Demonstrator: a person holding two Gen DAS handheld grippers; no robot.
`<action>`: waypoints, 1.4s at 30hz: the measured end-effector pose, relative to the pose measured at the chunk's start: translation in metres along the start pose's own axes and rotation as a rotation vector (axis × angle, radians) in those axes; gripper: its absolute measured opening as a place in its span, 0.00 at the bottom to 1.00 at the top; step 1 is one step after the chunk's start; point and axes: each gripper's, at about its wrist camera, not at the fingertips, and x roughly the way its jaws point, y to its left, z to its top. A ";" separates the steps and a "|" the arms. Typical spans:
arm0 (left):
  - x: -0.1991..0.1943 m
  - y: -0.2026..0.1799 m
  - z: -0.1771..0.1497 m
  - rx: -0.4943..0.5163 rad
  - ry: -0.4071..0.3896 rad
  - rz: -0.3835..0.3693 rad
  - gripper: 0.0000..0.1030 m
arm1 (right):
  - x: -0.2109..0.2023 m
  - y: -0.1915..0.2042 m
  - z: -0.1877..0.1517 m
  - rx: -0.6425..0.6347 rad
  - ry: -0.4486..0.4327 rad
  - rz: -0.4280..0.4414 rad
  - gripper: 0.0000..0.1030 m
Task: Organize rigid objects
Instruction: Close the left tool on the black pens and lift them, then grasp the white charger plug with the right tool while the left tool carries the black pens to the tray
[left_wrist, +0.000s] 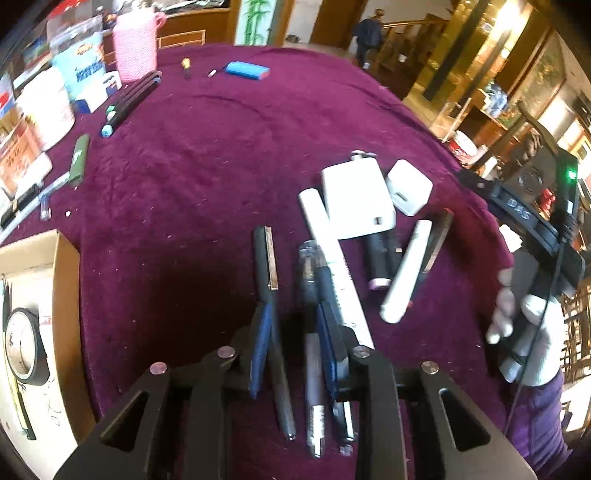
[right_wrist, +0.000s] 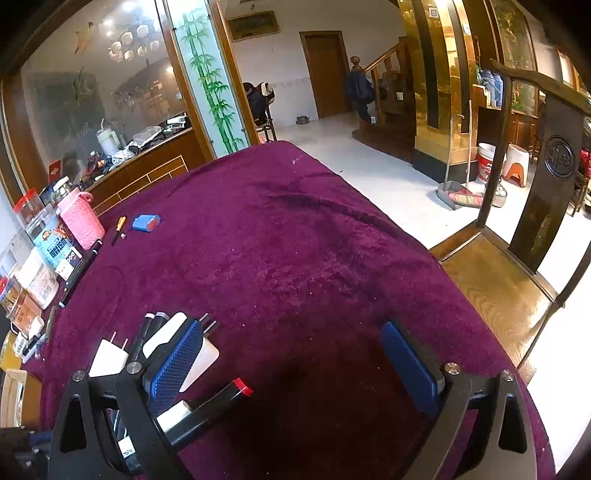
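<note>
My left gripper (left_wrist: 293, 325) hovers over a row of pens on the purple tablecloth, jaws narrowly apart. A clear-capped pen (left_wrist: 312, 295) lies between the pads; whether they touch it I cannot tell. A black razor-like tool (left_wrist: 266, 258) lies left of it, a long white marker (left_wrist: 332, 266) right. Two white chargers (left_wrist: 356, 199) (left_wrist: 409, 186), a dark marker (left_wrist: 378, 258) and a white tube (left_wrist: 406, 273) lie beyond. My right gripper (right_wrist: 295, 365) is open and empty above bare cloth, right of the chargers (right_wrist: 109, 354) and a red-tipped black marker (right_wrist: 229, 395).
A cardboard box (left_wrist: 55, 325) with a tape roll sits at the left edge. Packets, a pink knitted cup (left_wrist: 135, 44), a blue battery pack (left_wrist: 247, 70), a small screwdriver (left_wrist: 185, 66) and markers (left_wrist: 129, 99) line the far left. A wooden chair (right_wrist: 517, 266) stands at the table's right.
</note>
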 end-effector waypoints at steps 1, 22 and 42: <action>0.004 -0.001 0.000 0.017 0.011 0.030 0.24 | 0.001 0.000 0.000 0.000 0.001 0.000 0.96; 0.011 -0.023 -0.010 0.185 -0.099 0.230 0.13 | 0.005 0.001 -0.003 -0.001 0.024 0.005 0.96; -0.115 0.016 -0.076 -0.087 -0.419 -0.141 0.13 | 0.015 -0.026 -0.004 0.157 0.107 0.125 0.95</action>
